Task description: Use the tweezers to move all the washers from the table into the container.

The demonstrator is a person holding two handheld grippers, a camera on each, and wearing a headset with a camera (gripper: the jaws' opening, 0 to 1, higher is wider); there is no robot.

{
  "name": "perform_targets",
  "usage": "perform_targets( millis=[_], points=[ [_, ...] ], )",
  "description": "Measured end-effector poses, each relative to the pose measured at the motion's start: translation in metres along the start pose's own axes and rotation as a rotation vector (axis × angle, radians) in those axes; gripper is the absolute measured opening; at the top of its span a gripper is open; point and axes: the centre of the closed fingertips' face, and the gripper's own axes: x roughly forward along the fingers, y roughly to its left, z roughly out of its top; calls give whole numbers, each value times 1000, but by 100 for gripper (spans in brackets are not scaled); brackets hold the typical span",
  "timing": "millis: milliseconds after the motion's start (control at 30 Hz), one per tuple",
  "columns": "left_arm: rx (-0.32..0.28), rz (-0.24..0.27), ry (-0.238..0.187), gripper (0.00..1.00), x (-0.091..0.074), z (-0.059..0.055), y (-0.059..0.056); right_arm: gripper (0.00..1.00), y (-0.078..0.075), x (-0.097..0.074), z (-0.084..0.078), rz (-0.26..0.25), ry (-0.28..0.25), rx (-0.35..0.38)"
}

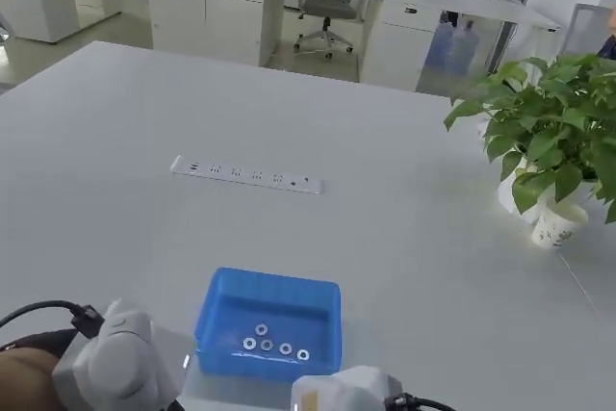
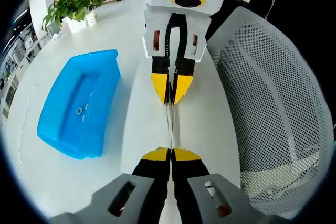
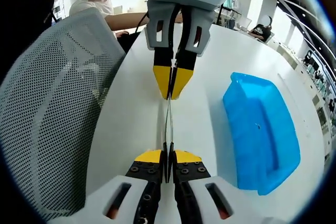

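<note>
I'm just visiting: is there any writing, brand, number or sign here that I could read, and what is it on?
Nothing here reads clearly.
Grey lettering on the casing of the right gripper: too blurred to read.
Dark print on the paper cup: too small to read.
Marks on the power strip: too small to read.
Blue container and tweezers: no text seen.

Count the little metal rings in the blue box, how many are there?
5. All the washers lie inside the blue container: one toward the back, then four in a row in front of it. The container's near wall could hide others.
</note>
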Motion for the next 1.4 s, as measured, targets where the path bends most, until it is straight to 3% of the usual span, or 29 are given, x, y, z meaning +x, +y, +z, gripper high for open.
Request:
perform_targets(
  millis=[433, 1100, 1400],
  points=[
    [19, -14, 24, 4, 7, -4, -6, 11, 5, -1, -2, 20, 24, 8],
    [27, -17, 20, 8, 6, -3, -7, 15, 4, -4, -5, 22, 41, 32],
    [27, 6, 23, 18, 2, -6, -2, 21, 0, -9, -4, 7, 33, 49]
  ],
)
